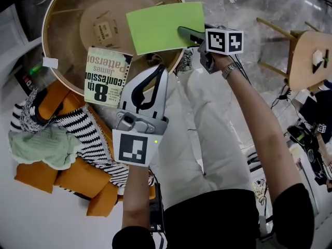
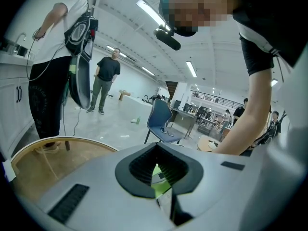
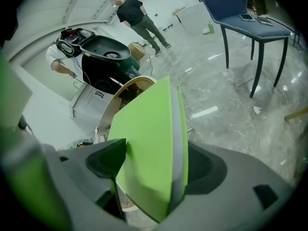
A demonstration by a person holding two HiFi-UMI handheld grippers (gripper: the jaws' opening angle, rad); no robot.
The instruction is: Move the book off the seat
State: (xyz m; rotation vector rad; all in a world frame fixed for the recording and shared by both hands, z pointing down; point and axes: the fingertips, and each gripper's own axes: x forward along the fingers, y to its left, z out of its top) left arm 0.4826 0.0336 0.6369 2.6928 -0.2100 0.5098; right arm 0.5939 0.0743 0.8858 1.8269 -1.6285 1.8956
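Green book [image 1: 166, 27] between right gripper's [image 1: 185, 34] wide-spread jaws, pads not squeezing it, over near rim of round wooden table [image 1: 67, 14]; left gripper [image 1: 158, 74] pressed together, empty, close by. Paperback [image 1: 106, 77] lying at table's rim, beside orange cushion [image 1: 83, 178] with striped cloth [image 1: 85, 131]. Glossy grey stone floor [image 3: 226, 105], blue chair [image 3: 240, 13], white cabinets [image 3: 91, 105], person [image 3: 139, 16] standing behind.

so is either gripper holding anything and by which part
The green book sits by one edge between the wide-apart jaws of the right gripper, seemingly loose, not clamped. The left gripper is shut and empty.
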